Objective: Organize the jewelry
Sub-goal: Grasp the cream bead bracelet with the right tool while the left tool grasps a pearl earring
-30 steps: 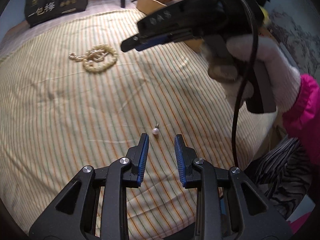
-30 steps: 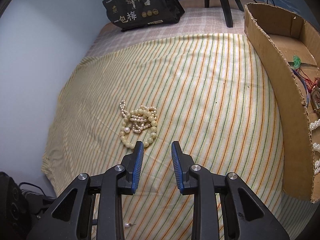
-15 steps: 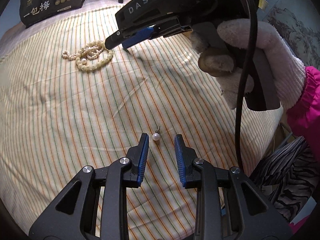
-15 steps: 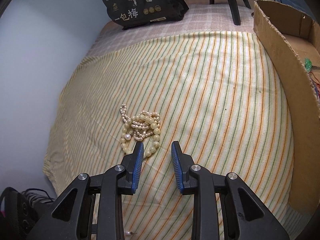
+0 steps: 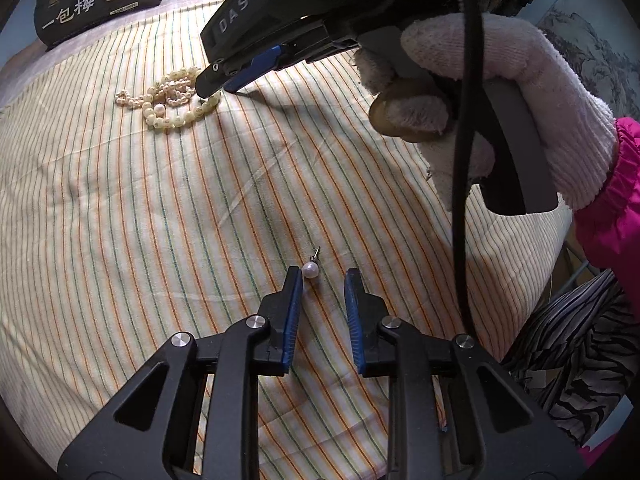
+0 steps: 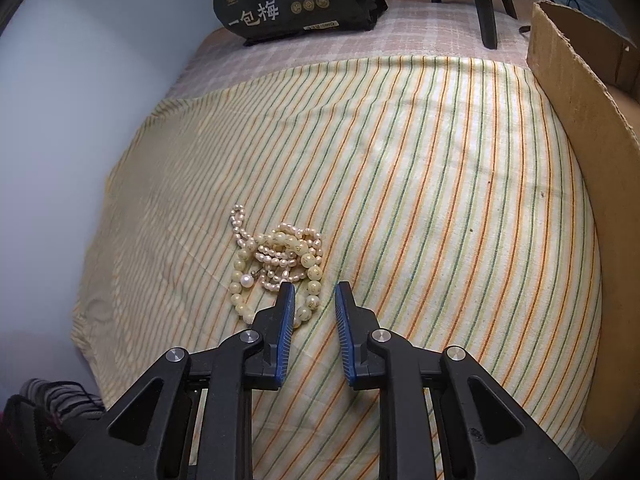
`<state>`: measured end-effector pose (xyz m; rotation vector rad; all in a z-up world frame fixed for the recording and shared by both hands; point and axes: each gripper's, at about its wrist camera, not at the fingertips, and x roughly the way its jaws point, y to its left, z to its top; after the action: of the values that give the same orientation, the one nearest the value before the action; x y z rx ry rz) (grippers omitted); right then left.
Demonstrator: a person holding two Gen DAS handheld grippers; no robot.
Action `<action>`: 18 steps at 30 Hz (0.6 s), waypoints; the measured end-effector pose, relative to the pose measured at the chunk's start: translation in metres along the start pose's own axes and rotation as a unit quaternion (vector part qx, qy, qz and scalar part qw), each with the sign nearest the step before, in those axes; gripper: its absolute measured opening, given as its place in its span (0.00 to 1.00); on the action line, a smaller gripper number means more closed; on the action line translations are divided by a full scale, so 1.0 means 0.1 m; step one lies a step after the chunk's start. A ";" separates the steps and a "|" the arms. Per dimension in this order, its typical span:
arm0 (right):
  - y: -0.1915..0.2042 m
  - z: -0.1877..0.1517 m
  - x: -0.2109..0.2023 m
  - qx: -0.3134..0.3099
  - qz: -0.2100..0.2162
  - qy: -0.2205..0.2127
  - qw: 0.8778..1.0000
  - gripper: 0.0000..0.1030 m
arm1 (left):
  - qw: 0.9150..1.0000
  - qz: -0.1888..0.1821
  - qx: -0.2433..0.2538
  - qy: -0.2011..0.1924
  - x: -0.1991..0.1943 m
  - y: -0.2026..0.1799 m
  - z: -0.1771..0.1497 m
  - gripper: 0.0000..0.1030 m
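A single pearl earring (image 5: 310, 270) lies on the striped cloth (image 5: 160, 220) between the tips of my left gripper (image 5: 324, 276), close to the left finger. The jaws are closing but the pads do not touch the earring. A tangle of pearl and cream bead strands (image 6: 280, 256) lies at the cloth's far left (image 5: 172, 96), with a second pearl earring (image 6: 246, 280) on it. My right gripper (image 6: 315, 290) is at the pile's near edge, jaws closing, with a few cream beads between them and none pressed. In the left wrist view its tips (image 5: 212, 80) reach the pile.
A cardboard box (image 6: 580, 120) stands along the cloth's right side. At the back sit a black printed bag (image 6: 296, 4) and dark tripod legs (image 6: 486, 8). A gloved hand (image 5: 500, 80) with a pink sleeve (image 5: 616, 192) holds the right gripper. Shoes (image 6: 52, 412) lie below left.
My right gripper has moved left and down to the bead pile, and its jaws have narrowed. The left gripper has sunk a little toward the earring, which now sits between its tips.
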<state>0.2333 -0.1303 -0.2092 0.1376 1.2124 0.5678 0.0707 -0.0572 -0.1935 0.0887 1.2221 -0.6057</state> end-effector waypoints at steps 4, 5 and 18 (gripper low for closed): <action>0.07 0.01 0.06 -0.010 -0.019 -0.001 1.000 0.10 | 1.000 0.003 0.001 0.001 0.06 -0.03 0.01 0.20; 0.08 0.01 0.06 -0.011 -0.020 -0.001 1.000 0.09 | 1.000 0.004 0.001 0.001 0.07 -0.03 0.00 0.20; -0.02 -0.06 -0.03 -0.005 -0.009 -0.004 1.000 0.08 | 0.999 0.037 0.027 -0.006 0.19 -0.15 0.05 0.20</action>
<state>0.2280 -0.1342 -0.2095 0.1202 1.2027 0.5571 0.0719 -0.0790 -0.2052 0.1745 1.1864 -0.5729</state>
